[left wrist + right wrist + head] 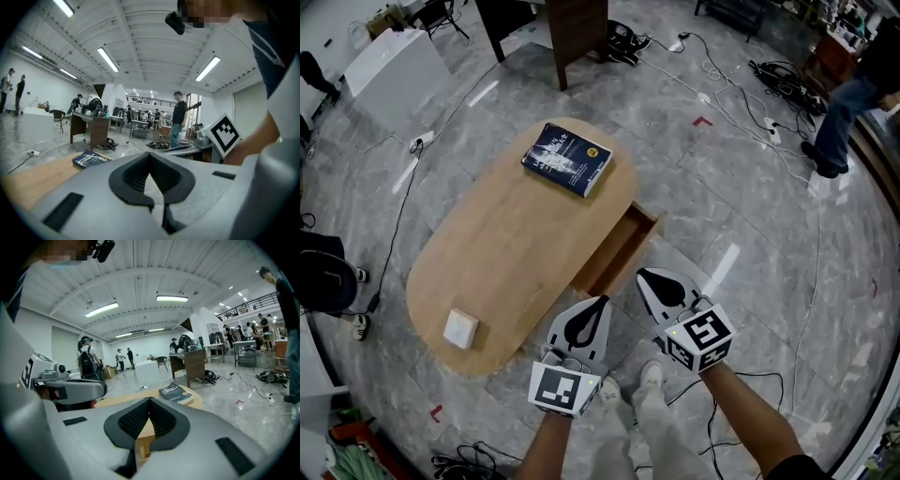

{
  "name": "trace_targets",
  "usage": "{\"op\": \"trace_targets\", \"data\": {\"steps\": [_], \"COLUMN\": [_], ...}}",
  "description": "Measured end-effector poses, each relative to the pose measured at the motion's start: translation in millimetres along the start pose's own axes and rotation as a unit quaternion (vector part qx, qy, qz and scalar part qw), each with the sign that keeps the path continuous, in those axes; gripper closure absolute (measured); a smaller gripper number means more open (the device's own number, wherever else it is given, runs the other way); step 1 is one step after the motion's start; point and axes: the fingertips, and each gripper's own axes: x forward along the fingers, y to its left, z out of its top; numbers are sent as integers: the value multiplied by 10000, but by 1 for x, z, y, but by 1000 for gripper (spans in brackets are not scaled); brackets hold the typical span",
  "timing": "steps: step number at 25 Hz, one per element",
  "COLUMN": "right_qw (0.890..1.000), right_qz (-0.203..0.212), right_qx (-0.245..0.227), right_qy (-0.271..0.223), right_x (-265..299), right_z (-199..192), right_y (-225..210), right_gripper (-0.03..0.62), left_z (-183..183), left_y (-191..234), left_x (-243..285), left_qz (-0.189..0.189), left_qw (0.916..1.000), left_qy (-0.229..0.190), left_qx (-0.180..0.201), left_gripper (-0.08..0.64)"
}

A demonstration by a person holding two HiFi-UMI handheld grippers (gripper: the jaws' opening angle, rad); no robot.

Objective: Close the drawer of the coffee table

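Note:
An oval light-wood coffee table [502,253] stands on the grey floor, with its drawer [617,249] pulled out on the side facing me. My left gripper [598,302] hovers just off the table's near edge, below the drawer, jaws shut and empty. My right gripper [643,276] hangs to the right of it, close to the drawer's outer front, also shut and empty. In the right gripper view the drawer's wooden edge [143,448] shows behind the shut tips [149,400]. The left gripper view shows its shut tips [150,154] with floor behind them.
A dark blue book [567,158] lies at the table's far end and a small white box [460,328] at its near end. Cables [741,103] run over the floor. A dark wooden desk [567,33] stands beyond. A person [844,112] stands at the far right.

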Motion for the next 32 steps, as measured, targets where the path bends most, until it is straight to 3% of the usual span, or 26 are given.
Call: {"op": "trace_targets", "data": {"steps": [6,9,13,26,32], "right_qw": [10000,9999,9998,9989,9985], "right_qz": [12,3,-24,-83,-121], "right_qx": [37,87,139,408,425], "right_qy": [89,121,163,213,323], "right_x": [14,22,28,43,51], "right_z": [-23,-33,-46,-79,-99], "right_y": [-4,-6,-11,-20,-25], "right_gripper": [580,580,580,580,580], "left_z": [-29,-35,-52,-70,-89], "left_y": [6,11,12,27,28], "left_x": [4,8,9,14,14], "left_qz": [-22,16,-33,85,26], "left_qw": [9998,9999,9994,9997,9994], "left_qy": [213,98,345,205,346], "left_qx": [2,-52,2,-82,0], "left_gripper": [558,558,558,558,558]}}
